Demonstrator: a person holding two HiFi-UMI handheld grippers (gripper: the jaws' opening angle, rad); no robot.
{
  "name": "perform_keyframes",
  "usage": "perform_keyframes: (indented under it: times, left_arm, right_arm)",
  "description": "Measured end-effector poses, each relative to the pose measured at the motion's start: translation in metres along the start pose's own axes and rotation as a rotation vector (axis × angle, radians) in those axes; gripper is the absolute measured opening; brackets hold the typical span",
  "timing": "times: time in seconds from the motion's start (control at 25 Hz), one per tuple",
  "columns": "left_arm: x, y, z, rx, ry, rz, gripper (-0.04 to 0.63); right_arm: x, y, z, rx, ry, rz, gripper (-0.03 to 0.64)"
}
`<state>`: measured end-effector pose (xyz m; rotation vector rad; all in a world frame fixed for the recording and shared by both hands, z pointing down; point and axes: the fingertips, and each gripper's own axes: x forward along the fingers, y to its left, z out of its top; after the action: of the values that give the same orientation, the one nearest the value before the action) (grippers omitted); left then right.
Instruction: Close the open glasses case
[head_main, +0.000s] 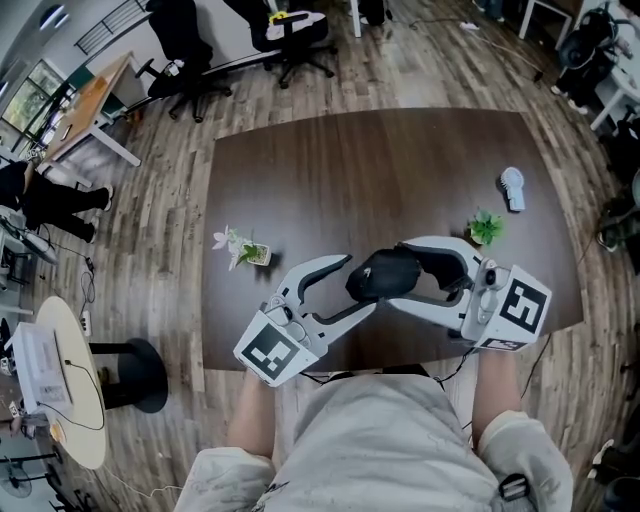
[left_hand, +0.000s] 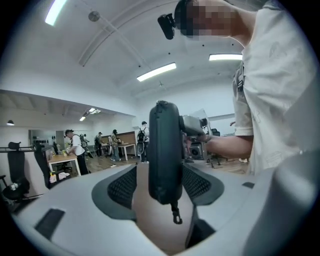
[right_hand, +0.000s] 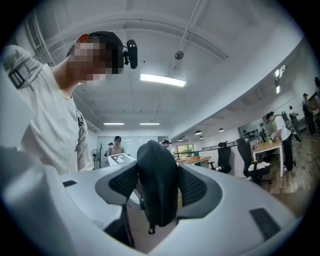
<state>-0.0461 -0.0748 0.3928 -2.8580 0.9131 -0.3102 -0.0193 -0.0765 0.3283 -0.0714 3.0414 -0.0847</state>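
A dark zip glasses case (head_main: 385, 275) hangs in the air over the table's front edge, between my two grippers. Its two halves lie together, and a zip pull dangles from its lower end. In the right gripper view the case (right_hand: 157, 185) stands on edge with my right gripper (right_hand: 157, 189) shut on it, both pads against its sides. In the left gripper view the case (left_hand: 165, 155) stands between the jaws of my left gripper (left_hand: 160, 186). A gap shows beside the left pad, so that gripper is open around it. From above, the left gripper (head_main: 357, 284) and right gripper (head_main: 395, 272) meet at the case.
The dark brown table (head_main: 400, 170) carries a small green plant (head_main: 485, 228) at the right, a white-flowered pot (head_main: 242, 248) at the left and a white object (head_main: 512, 188) further back. Office chairs (head_main: 290, 30) stand beyond the table. The person's body is close behind the grippers.
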Motion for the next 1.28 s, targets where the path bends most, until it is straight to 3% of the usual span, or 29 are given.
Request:
perform_keyframes:
  times: [0.24,0.48,0.56,0.72,1.0,1.28]
  left_arm:
    - [-0.016,0.031,0.005,-0.096,-0.115,0.237,0.265]
    - [-0.042,0.069,-0.016,-0.134,-0.094,0.569,0.211]
    - [-0.049,0.074,-0.028,-0.152,-0.095,0.636,0.198]
    - [-0.058,0.073,-0.043,-0.201,-0.098,0.701,0.179]
    - [-0.076,0.068,-0.051,-0.226,-0.114,0.778,0.103]
    - [-0.087,0.064,-0.047,-0.215,-0.12,0.837,0.003]
  right_arm:
    - [-0.026,-0.035,-0.008,-0.016,0.053,-0.179,0.253]
    - [-0.037,-0.076,-0.055,0.021,0.185,-0.429,0.253]
    - [-0.041,-0.089,-0.084,0.03,0.259,-0.512,0.253]
    - [-0.044,-0.102,-0.137,0.049,0.413,-0.585,0.253]
    - [-0.047,-0.118,-0.226,0.169,0.703,-0.677,0.253]
    - [-0.037,-0.127,-0.268,0.187,0.816,-0.674,0.252]
